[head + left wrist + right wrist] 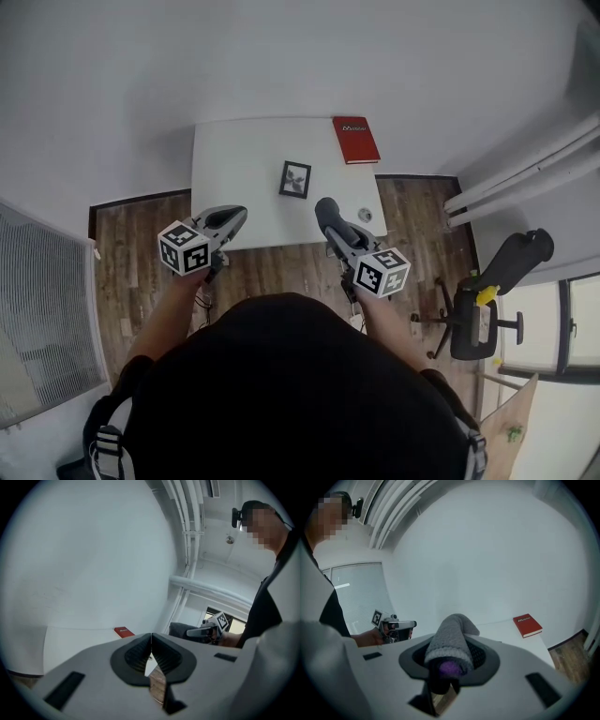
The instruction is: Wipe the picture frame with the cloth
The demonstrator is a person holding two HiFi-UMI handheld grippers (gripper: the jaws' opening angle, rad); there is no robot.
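Roughly mid-table (pixel 234 150) sits the frame (pixel 294 179), long axis running twelve to six. The right gripper (pixel 326 210), clamped on the cloth (pixel 451 641), hangs nearer, at the frame's five o'clock. The left gripper (pixel 232 217), jaws together on nothing, is at eight.

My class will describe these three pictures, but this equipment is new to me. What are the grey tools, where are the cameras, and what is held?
No robot: a person holds a grey two-jaw gripper in each hand. One camera looks down from the head; the other two ride on the grippers. The left gripper is shut and empty. The right gripper is shut on a rolled grey knitted cloth. On the white rectangular table are a small black picture frame and a red hardcover book. Neither gripper touches the frame.
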